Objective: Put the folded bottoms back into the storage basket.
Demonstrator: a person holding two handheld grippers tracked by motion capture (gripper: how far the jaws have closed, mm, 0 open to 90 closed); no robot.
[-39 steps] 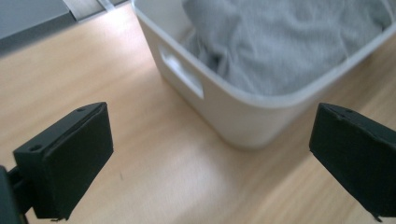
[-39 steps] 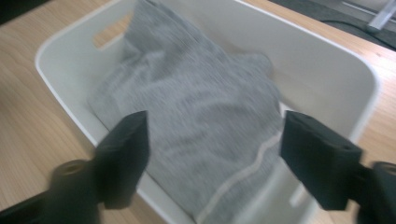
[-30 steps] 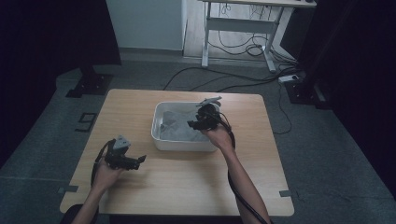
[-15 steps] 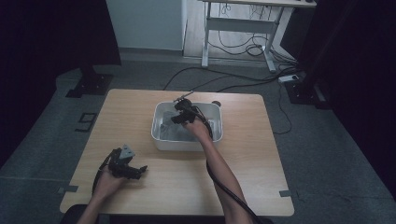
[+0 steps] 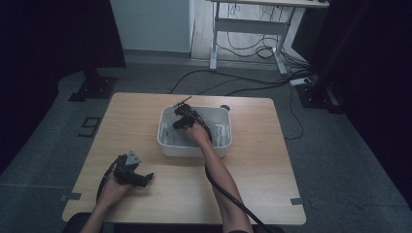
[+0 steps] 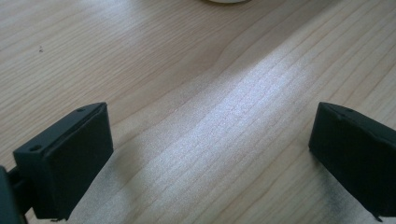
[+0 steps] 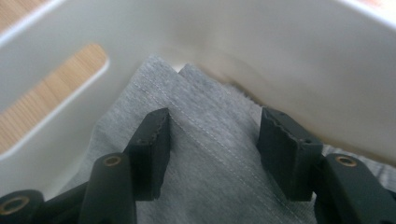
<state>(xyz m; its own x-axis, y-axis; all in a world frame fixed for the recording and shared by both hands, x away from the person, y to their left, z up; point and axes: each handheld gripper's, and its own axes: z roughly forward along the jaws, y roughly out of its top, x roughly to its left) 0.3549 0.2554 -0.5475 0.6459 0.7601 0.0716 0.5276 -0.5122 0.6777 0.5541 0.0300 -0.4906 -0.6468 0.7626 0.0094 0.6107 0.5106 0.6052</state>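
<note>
A: Where's the cloth (image 7: 196, 140)?

B: In the bin (image 5: 165, 141), grey, with stitched hems, bunched against one inner wall. A folded corner of it points up at that wall, just beside a slot handle through which the wood shows.

A: And the right gripper (image 7: 212, 149)?

B: Down inside the bin at its far left corner, seen from above (image 5: 182, 116). Its jaws stand partly apart, one on each side of a fold of cloth, and have just been opening. The pads sit over the fabric and don't pinch it (no cloth is drawn up between them).

A: So nothing is held?

B: Not by that one. The forearm reaches in over the bin's near rim, cable trailing back along it.

A: The bin itself?

B: White, rectangular, standing toward the far edge of the table (image 5: 272, 165), about midway along it. A small dark round thing (image 5: 224, 107) lies just behind its far right corner; I can't tell what it is.

A: The left gripper (image 5: 138, 177)?

B: Near the table's near left corner, well apart from the bin, resting in the hand low over the wood. Its jaws are wide, and between them (image 6: 210, 158) is bare wood grain with a pale sheen
</note>
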